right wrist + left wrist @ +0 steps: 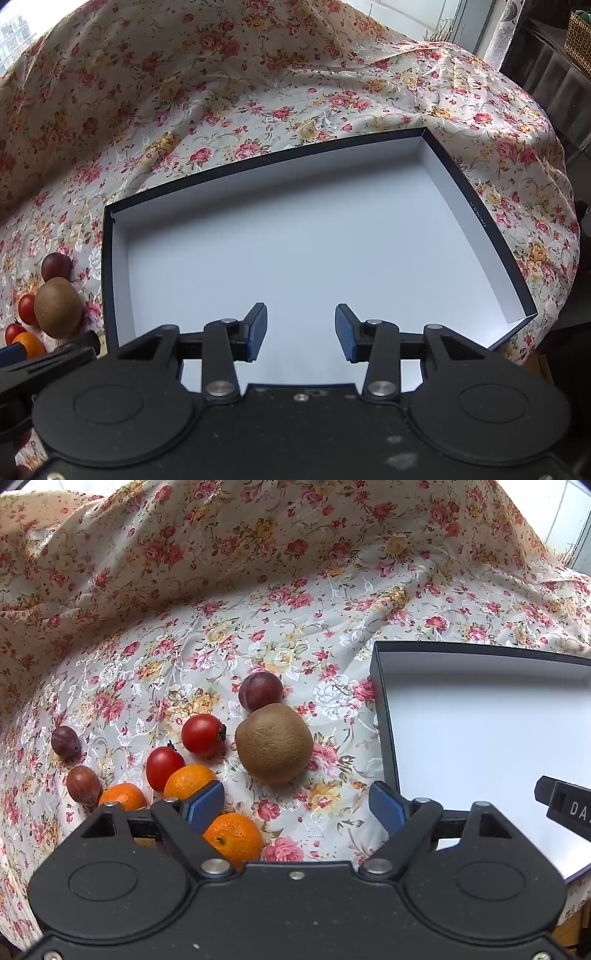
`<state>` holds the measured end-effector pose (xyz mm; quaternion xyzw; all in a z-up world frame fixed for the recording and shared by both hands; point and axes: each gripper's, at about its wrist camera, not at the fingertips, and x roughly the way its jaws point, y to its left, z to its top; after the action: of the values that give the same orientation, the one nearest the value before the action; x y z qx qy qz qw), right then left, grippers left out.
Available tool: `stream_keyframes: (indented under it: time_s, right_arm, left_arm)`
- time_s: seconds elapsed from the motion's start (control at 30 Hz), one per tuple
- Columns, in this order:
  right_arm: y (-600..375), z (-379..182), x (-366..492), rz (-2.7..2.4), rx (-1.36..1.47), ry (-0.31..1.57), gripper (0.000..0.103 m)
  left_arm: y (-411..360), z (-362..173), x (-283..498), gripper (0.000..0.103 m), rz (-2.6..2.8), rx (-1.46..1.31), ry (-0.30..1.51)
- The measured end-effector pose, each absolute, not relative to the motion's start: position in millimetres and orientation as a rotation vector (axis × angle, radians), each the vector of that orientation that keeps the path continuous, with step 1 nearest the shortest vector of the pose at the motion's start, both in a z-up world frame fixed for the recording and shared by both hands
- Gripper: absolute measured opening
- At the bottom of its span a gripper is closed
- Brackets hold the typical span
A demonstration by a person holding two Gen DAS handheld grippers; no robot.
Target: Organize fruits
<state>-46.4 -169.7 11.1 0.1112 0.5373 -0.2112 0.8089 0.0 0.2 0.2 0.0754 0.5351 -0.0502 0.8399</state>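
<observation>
a rose-printed cloth [258, 602] covers the table and rises in folds at the far side, with window light behind.

the left wrist view shows the fruit lying on the cloth left of the box: a kiwi [274, 743] with a plum [260, 691] touching its far side, two cherry tomatoes [202, 734] to its left, three mandarins [232, 836] near the camera, and two smaller plums [65, 742] at the far left. only the left part of the dark-rimmed box [380, 701] appears there. the right wrist view takes in the whole box [480, 236], its white floor bare, and only the kiwi [58, 308], one plum and bits of tomato and mandarin at its left edge.

the left gripper [297, 806] hangs over the cloth, jaws wide apart with nothing between them; the nearest mandarin sits just beside its left finger. the right gripper [301, 330] hovers over the near part of the box, jaws partly apart and holding nothing.

the box's left wall stands between the fruit and its floor. bare cloth lies between kiwi and box.
</observation>
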Motion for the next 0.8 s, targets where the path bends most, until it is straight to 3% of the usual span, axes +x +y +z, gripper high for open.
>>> stream_keyframes:
  time_s: [0.8]
  right_arm:
    - [-170.7,9.5,-45.8,-0.454,0.234,1.155,0.043]
  left_arm:
    - [-0.3,-0.6,-1.9,0.085,-0.134,0.166,1.127]
